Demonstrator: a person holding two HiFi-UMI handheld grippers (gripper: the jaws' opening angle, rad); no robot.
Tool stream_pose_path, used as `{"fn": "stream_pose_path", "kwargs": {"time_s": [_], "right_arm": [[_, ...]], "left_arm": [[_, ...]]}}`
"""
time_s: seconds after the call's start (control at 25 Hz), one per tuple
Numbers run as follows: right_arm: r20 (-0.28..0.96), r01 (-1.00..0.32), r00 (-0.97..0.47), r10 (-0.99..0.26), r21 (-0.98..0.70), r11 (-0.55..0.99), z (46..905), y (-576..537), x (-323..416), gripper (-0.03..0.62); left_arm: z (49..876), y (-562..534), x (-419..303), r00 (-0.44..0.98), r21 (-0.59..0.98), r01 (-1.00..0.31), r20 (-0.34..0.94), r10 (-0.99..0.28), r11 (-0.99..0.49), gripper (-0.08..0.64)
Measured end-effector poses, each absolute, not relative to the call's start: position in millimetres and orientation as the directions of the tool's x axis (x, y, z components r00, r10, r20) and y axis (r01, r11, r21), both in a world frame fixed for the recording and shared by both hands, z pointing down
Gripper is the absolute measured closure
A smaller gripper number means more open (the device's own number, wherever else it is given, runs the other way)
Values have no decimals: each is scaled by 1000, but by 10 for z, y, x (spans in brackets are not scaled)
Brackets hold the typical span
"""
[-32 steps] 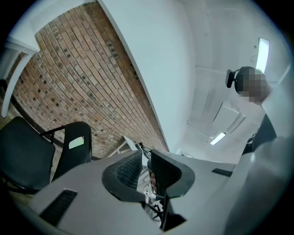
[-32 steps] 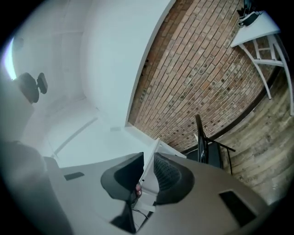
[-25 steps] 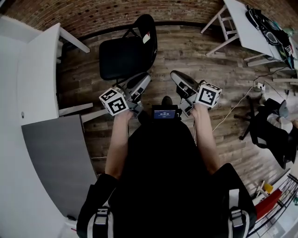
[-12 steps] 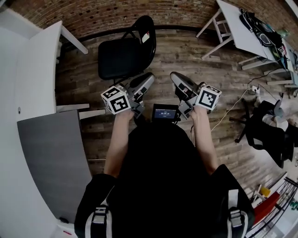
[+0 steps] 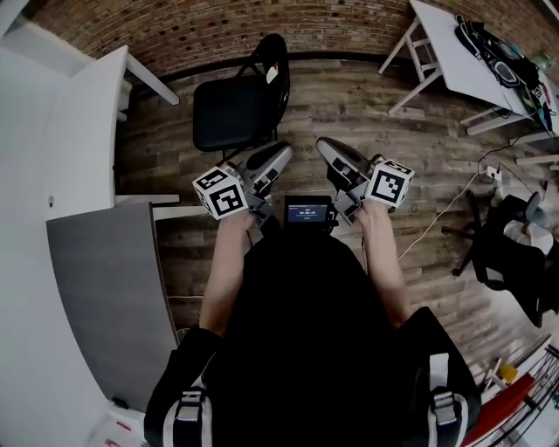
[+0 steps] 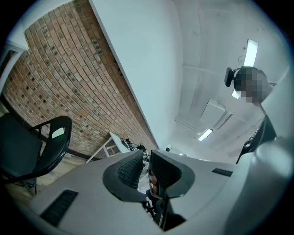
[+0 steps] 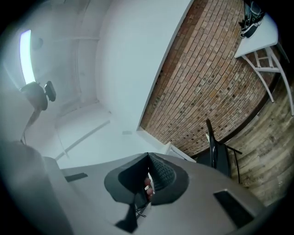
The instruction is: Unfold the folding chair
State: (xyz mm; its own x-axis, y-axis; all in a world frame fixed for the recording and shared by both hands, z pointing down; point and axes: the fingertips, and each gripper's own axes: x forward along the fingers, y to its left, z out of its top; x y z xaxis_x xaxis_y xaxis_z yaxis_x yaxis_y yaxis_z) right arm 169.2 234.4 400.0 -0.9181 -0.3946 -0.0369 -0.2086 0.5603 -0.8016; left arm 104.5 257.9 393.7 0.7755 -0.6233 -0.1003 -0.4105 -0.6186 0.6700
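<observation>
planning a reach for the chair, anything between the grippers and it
Nothing visible does: only wood floor lies between the left gripper, the right gripper and the folding chair, which stands apart from both.

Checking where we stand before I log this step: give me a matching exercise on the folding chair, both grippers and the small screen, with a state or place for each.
1 folding chair
2 left gripper
3 right gripper
4 small screen

A jaws together, empty
B stands unfolded near the brick wall
C jaws slightly apart, empty
D between the two grippers

Pairs: 1-B, 2-C, 3-A, 4-D. The right gripper's jaws have just been closing, with nothing between them.
</observation>
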Motion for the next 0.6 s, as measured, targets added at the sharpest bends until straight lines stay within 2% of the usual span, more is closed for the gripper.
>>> {"fn": "stream_pose_path", "kwargs": {"time_s": [0.6], "right_arm": [[-51, -174, -927, -372, -819, 546, 4121, 2436, 1937, 577]], "left_arm": [[3989, 2635, 1365, 777, 674, -432, -59, -627, -599, 502]]}}
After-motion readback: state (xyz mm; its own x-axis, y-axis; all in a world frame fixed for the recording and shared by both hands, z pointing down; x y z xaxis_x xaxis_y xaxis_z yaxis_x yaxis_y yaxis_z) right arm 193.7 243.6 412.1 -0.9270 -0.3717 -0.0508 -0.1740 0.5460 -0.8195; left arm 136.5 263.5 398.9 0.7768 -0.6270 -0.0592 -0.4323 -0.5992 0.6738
